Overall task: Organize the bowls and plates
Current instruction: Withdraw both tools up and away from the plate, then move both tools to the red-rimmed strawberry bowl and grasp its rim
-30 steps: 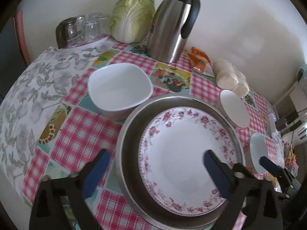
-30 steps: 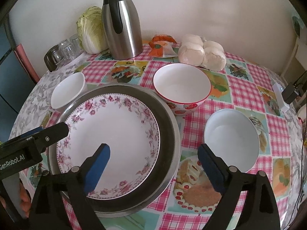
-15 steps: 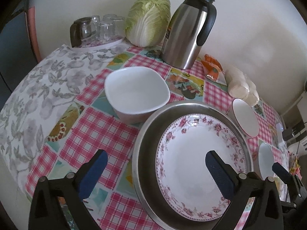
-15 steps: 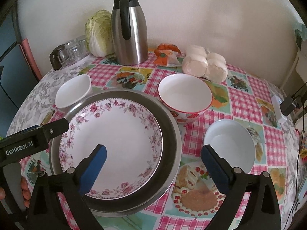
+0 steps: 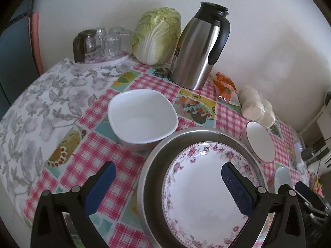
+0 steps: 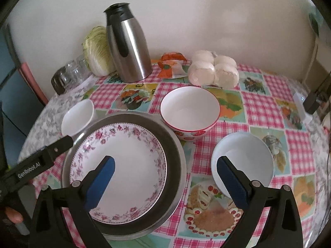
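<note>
Since a second ago: both views have pulled back slightly from the table, so that the thermos [image 6: 129, 43] and cabbage [image 5: 156, 36] sit lower in frame; the right gripper [image 6: 163, 181] has just been opening its jaws a little further, nothing between them.

Floral plate [image 6: 120, 165]: white, pink rose border, lying flat inside the steel basin [image 6: 175, 155] at the near side of the table.
White squarish bowl [image 5: 142, 116]: empty, just beside the basin's far left rim.
Red-rimmed bowl [image 6: 190, 111]: empty, white inside, red pattern outside, close against the basin's far right rim.
Pale blue bowl [image 6: 243, 163]: empty, right of the basin, apart from it.
Left gripper [image 5: 167, 188]: jaws wide, empty, above the basin's left rim.
Right gripper: jaws wide, empty, above the basin's right rim.
Tablecloth [image 6: 258, 107]: pink check with picture squares.
Buns [image 6: 213, 71], glasses [image 5: 109, 41]: along the wall.
</note>
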